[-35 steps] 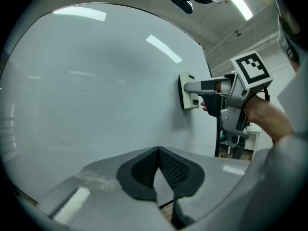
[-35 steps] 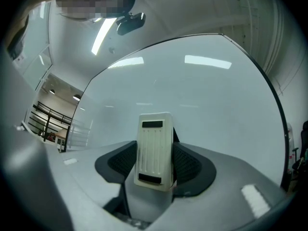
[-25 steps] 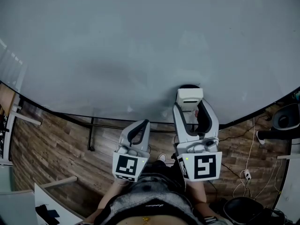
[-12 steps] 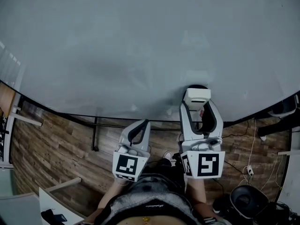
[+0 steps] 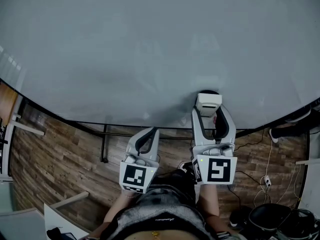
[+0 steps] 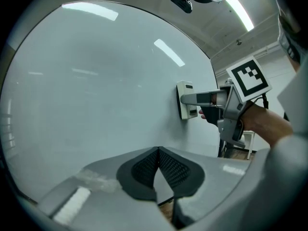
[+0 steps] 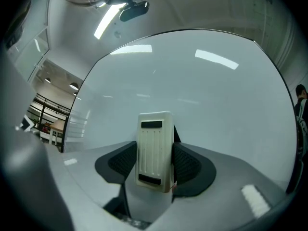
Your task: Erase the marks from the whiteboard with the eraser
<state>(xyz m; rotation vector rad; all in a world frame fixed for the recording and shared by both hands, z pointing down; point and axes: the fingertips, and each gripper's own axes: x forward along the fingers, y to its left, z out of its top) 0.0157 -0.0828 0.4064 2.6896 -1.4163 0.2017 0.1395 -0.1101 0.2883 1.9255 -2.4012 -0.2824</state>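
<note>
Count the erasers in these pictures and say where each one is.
1. The eraser is clamped in the right gripper, held flat against the whiteboard near its lower edge. The left gripper holds none; another could lie out of frame.

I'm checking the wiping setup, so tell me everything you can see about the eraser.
The eraser is a cream-white rectangular block, plastic by its look, with a ribbed back and a dark slot near each end. It stands upright, clamped at its sides between the right gripper's fingers. In the left gripper view its far face lies flat against the whiteboard, and the head view puts it low, near the board's bottom edge. Its wiping face is hidden.
</note>
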